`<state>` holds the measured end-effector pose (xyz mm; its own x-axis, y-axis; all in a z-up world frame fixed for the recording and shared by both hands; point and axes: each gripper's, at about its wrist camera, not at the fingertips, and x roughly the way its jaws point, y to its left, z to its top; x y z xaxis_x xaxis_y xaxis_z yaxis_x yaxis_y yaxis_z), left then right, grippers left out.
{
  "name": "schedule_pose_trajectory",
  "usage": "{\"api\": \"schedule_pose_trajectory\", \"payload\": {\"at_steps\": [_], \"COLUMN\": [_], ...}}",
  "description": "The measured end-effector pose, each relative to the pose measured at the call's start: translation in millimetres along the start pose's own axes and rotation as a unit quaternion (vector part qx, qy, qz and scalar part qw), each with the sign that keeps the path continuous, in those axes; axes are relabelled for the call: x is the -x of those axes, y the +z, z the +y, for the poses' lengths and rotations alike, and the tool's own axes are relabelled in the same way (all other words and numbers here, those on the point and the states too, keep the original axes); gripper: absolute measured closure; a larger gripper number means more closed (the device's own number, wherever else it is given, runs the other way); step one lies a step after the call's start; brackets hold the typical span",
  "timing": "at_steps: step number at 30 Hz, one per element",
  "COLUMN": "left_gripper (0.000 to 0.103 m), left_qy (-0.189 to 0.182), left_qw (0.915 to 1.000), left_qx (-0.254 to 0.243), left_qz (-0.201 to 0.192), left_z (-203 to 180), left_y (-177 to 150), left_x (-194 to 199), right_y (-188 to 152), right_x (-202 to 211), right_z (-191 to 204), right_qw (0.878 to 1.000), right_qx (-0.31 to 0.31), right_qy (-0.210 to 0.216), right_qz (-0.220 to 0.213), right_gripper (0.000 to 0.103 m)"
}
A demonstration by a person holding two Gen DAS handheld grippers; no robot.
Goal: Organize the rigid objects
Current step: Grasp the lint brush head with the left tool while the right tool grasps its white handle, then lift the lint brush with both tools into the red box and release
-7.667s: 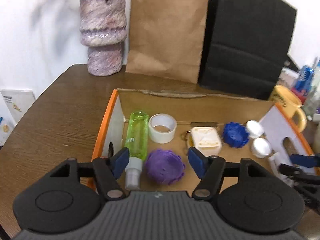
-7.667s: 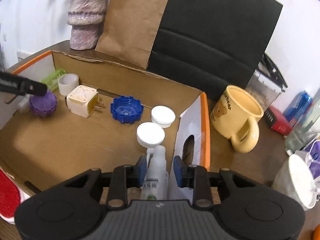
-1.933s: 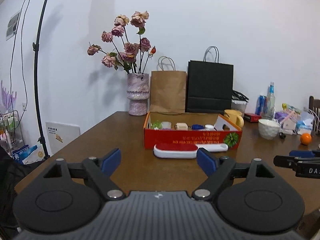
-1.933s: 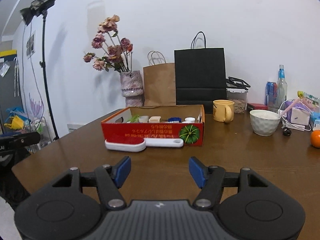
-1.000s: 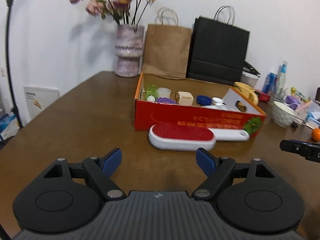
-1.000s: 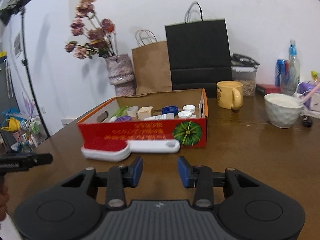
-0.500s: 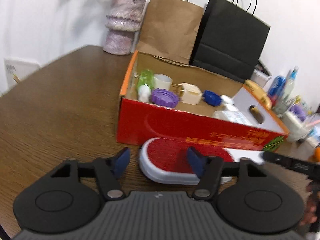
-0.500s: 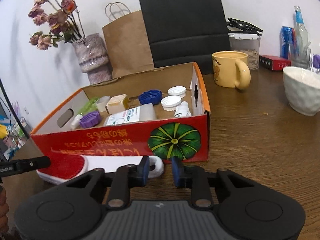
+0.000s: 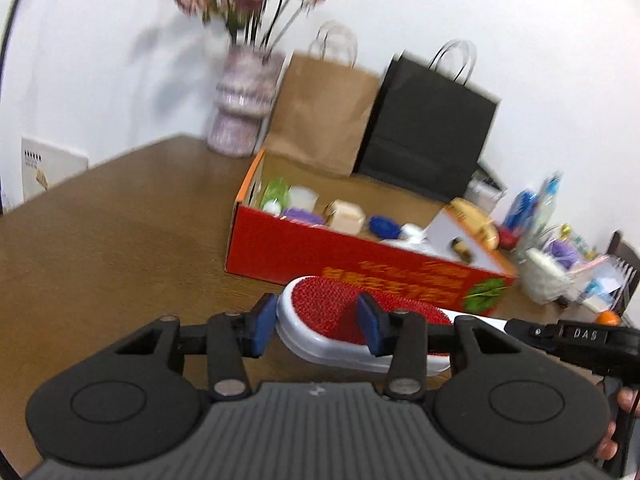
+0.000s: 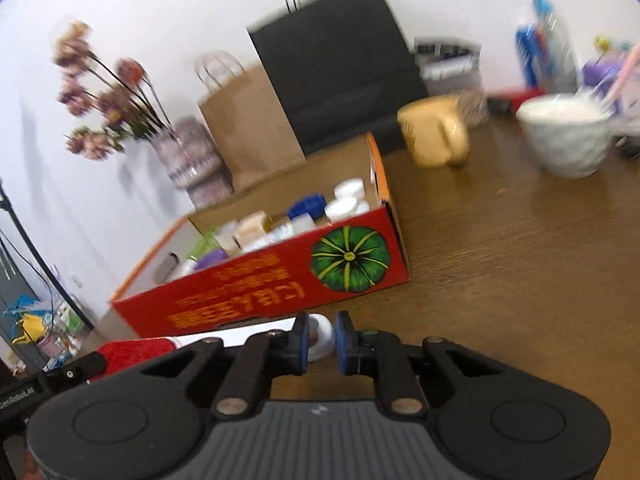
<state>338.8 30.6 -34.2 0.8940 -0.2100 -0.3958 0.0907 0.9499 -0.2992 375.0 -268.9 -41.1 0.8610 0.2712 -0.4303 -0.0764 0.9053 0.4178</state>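
Since half a second ago, the left gripper has been narrowed around the red head of the brush, which lies on the table just near the red box. The right gripper has been nearly closed about the brush's white handle end; contact cannot be told.

Right gripper jaws straddle lint brush handle (contact unclear), beside red box.
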Motion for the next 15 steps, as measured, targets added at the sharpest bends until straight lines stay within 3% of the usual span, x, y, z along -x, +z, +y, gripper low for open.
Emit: {"api": "schedule_pose_trajectory", "payload": {"at_steps": [5, 10, 15], "left_gripper": [0.059, 0.059, 0.059], "left_qy": [-0.006, -0.019, -0.016], "left_qw": [0.9982, 0.9975, 0.9958], "left_qx": [-0.013, -0.016, -0.031], "left_qz": [-0.058, -0.067, -0.084], "left_z": [-18.8, -29.3, -44.8], "left_y": [-19.9, -32.5, -38.5], "left_x": [80.5, 133.3, 166.4], "right_y": [-28.4, -44.1, -50.6], "right_x": [85.3, 148.3, 179.1], "right_z": [17.9, 22.9, 22.4], "right_qw": [0.997, 0.995, 0.994], "right_qx": [0.046, 0.049, 0.043], "right_qy": [-0.004, -0.001, 0.008], "right_qz": [-0.057, -0.082, -0.096], "right_gripper": [0.089, 0.088, 0.088]}}
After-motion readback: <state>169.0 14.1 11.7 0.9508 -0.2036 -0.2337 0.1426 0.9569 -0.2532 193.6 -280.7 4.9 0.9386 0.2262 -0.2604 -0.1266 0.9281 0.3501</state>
